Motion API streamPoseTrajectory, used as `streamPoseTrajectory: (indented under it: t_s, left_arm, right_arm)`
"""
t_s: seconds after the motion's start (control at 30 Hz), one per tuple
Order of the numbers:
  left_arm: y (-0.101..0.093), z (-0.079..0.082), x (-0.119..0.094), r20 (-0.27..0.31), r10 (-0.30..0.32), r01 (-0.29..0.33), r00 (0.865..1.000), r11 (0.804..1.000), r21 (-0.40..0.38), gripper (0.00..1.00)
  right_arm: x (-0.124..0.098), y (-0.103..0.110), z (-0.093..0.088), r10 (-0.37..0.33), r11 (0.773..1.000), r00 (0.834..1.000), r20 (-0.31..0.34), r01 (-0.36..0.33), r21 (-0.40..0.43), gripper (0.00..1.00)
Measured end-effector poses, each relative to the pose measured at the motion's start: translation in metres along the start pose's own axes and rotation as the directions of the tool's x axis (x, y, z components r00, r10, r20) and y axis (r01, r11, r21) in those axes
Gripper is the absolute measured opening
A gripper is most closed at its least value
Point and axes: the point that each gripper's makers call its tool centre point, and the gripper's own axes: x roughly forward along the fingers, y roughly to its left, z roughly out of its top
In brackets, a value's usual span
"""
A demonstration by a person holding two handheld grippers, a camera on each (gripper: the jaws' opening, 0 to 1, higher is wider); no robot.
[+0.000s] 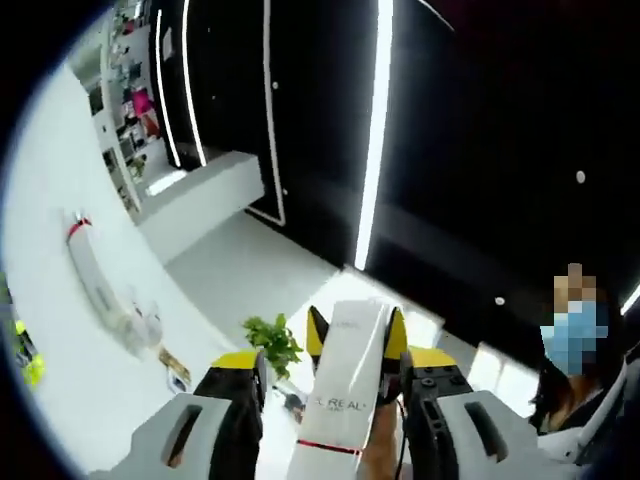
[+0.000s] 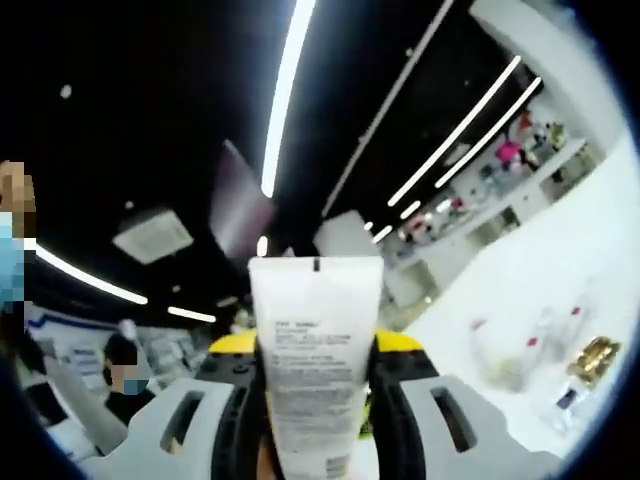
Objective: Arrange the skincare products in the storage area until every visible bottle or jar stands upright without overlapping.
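Left gripper (image 1: 357,345): jaws closed on one white tube (image 1: 345,390), long axis along the jaws, crimped end forward. Right gripper (image 2: 318,350): jaws likewise closed on a second white tube (image 2: 315,350), same orientation. Beyond, on the white surface (image 2: 520,290): roughly three bottles (image 2: 500,350) and one gold-capped jar (image 2: 592,358), blurred.

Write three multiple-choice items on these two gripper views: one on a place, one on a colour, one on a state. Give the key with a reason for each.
1. Where is the white tube in the right gripper view?
A. lying on a shelf
B. between that gripper's jaws
C. in a person's hand

2. What colour are the left gripper's jaw tips?
A. yellow
B. red
C. blue

3. What state is the left gripper in?
A. open and empty
B. shut on the white box
C. shut on a plant

Key: B, the tube rises between the jaws; A, yellow tips flank the box; B, the jaws press both sides of the box.
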Motion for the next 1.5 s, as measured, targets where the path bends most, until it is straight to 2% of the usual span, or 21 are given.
streamPoseTrajectory:
  t_s: [0.1, 0.13, 0.23, 0.4, 0.53, 0.67, 0.77, 0.8, 0.87, 0.97, 1.1, 1.2, 1.4, 1.47, 1.5]
  left_arm:
    - [0.003, 0.009, -0.008, 0.035, 0.026, -0.026, 0.999, 1.0, 0.011, 0.67]
    - [0.003, 0.014, -0.01, 0.068, 0.035, -0.036, 0.997, 0.999, 0.024, 0.68]
    - [0.006, 0.019, -0.012, 0.11, 0.08, -0.087, 0.991, 0.994, 0.062, 0.78]
    - [0.015, 0.015, -0.011, 0.076, 0.168, -0.179, 0.983, 0.97, 0.166, 0.91]
    - [0.021, 0.01, -0.01, 0.046, 0.246, -0.249, 0.968, 0.927, 0.28, 0.96]
    - [0.022, 0.007, -0.009, 0.017, 0.28, -0.27, 0.96, 0.907, 0.324, 0.97]
    - [0.023, 0.008, -0.01, 0.013, 0.31, -0.292, 0.951, 0.88, 0.374, 0.99]
    - [0.024, 0.008, -0.01, 0.012, 0.314, -0.295, 0.949, 0.876, 0.381, 0.99]
    - [0.026, 0.006, -0.012, -0.011, 0.332, -0.3, 0.943, 0.867, 0.398, 0.99]
    - [0.027, 0.007, -0.013, -0.009, 0.34, -0.308, 0.941, 0.864, 0.399, 0.99]
    - [0.032, 0.01, -0.021, 0.004, 0.376, -0.341, 0.927, 0.835, 0.431, 0.99]
    - [0.033, 0.01, -0.022, 0.004, 0.383, -0.346, 0.924, 0.83, 0.437, 0.99]
    - [0.03, 0.011, -0.022, 0.014, 0.366, -0.339, 0.931, 0.847, 0.409, 0.99]
    - [0.029, 0.01, -0.023, 0.016, 0.367, -0.341, 0.93, 0.847, 0.408, 0.99]
    - [0.03, 0.009, -0.024, 0.017, 0.374, -0.347, 0.927, 0.842, 0.413, 0.99]
  right_arm:
    - [-0.01, -0.016, 0.006, -0.065, 0.998, 0.997, 0.031, 0.066, -0.014, 0.39]
    - [-0.015, -0.023, 0.007, -0.097, 0.995, 0.994, 0.043, 0.098, -0.029, 0.39]
    - [-0.025, -0.037, 0.009, -0.173, 0.981, 0.983, 0.065, 0.178, -0.081, 0.39]
    - [-0.039, -0.054, 0.014, -0.261, 0.946, 0.962, 0.081, 0.272, -0.175, 0.39]
    - [-0.048, -0.064, 0.015, -0.313, 0.916, 0.946, 0.082, 0.324, -0.237, 0.39]
    - [-0.057, -0.074, 0.017, -0.37, 0.876, 0.925, 0.087, 0.379, -0.299, 0.39]
    - [-0.063, -0.08, 0.02, -0.413, 0.83, 0.905, 0.103, 0.421, -0.366, 0.39]
    - [-0.063, -0.081, 0.02, -0.419, 0.825, 0.902, 0.103, 0.425, -0.373, 0.39]
    - [-0.068, -0.088, 0.02, -0.45, 0.796, 0.887, 0.102, 0.45, -0.405, 0.39]
    - [-0.07, -0.091, 0.019, -0.461, 0.785, 0.881, 0.103, 0.459, -0.416, 0.39]
    - [-0.079, -0.103, 0.014, -0.508, 0.75, 0.855, 0.103, 0.497, -0.437, 0.39]
    - [-0.081, -0.107, 0.012, -0.522, 0.734, 0.846, 0.109, 0.511, -0.446, 0.4]
    - [-0.085, -0.101, 0.013, -0.52, 0.713, 0.838, 0.165, 0.532, -0.457, 0.4]
    - [-0.086, -0.099, 0.013, -0.517, 0.699, 0.836, 0.186, 0.537, -0.472, 0.4]
    - [-0.087, -0.097, 0.013, -0.51, 0.682, 0.836, 0.203, 0.537, -0.496, 0.4]
